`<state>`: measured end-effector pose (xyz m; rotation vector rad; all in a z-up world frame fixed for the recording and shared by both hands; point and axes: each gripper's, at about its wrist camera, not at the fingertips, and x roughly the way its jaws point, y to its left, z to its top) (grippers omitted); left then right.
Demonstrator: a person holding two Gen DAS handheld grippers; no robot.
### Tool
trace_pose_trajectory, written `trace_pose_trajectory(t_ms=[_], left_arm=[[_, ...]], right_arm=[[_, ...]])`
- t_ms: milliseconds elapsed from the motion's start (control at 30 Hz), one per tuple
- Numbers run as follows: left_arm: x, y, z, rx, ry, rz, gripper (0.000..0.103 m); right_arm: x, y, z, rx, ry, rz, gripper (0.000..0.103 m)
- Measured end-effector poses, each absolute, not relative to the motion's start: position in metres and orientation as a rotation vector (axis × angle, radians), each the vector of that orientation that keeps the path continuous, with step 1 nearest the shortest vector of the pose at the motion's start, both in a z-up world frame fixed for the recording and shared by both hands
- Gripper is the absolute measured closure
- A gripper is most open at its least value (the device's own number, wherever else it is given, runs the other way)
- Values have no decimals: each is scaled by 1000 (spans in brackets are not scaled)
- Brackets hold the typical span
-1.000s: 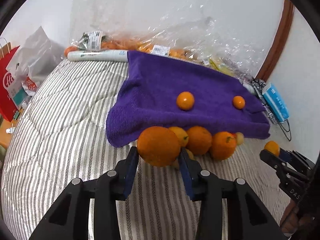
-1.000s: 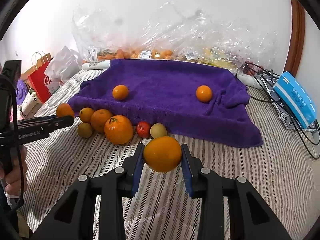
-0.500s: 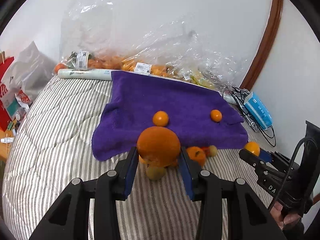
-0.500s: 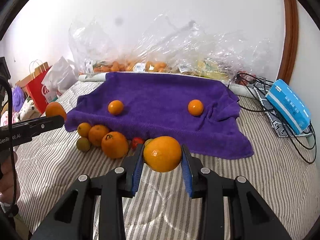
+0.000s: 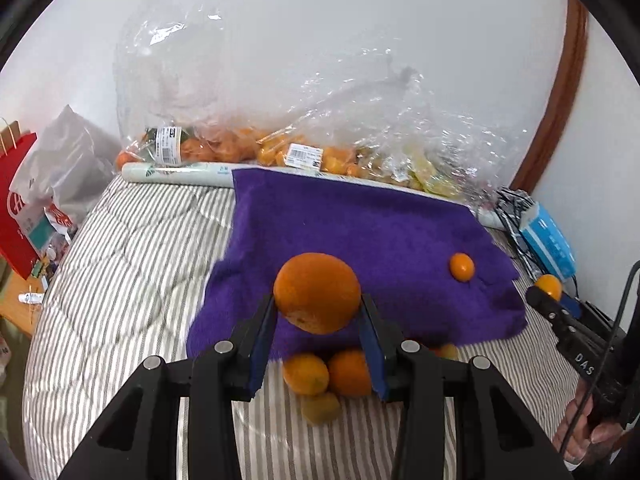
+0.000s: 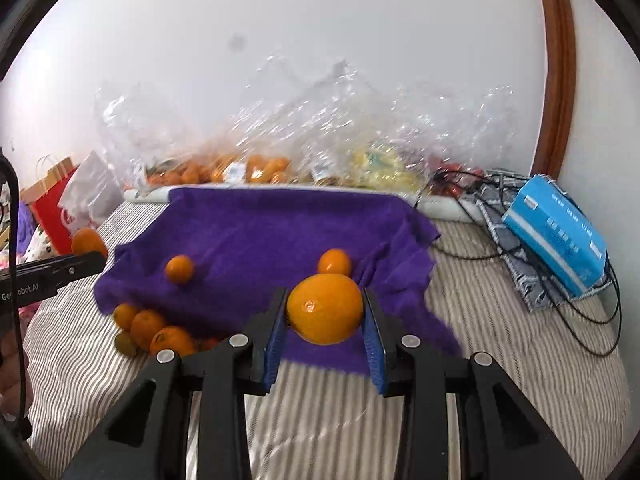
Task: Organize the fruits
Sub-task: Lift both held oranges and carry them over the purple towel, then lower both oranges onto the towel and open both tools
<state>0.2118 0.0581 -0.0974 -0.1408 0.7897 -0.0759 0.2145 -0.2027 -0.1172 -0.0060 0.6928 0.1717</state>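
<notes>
Above the purple towel (image 6: 280, 232), each claw grips one orange.
Left gripper (image 5: 318, 330) clamps a large orange (image 5: 317, 292); right gripper (image 6: 324, 328) clamps another orange (image 6: 325, 308); two small oranges (image 6: 179, 269) lie on the towel.

Striped quilt (image 5: 120, 280) spread over the bed, red paper shopping bag (image 5: 16, 196) at its left edge beside a white plastic bag (image 5: 64, 160), blue tissue pack (image 6: 556, 236) on tangled black cables (image 6: 480, 184), brown door frame (image 6: 554, 68), white wall (image 5: 320, 20)

Left gripper (image 5: 318, 320) held up, fingers squeezed on an orange (image 5: 317, 292), right gripper (image 6: 325, 322) held up, fingers squeezed on another orange (image 6: 325, 308)
</notes>
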Motion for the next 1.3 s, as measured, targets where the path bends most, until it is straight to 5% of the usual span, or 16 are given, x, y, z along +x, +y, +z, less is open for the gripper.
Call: trace_pose_trajectory(t_ms=[1300], left_arm=[[284, 53, -157, -143, 902, -72, 64]], right_arm=[[273, -200, -174, 6, 790, 201, 68]])
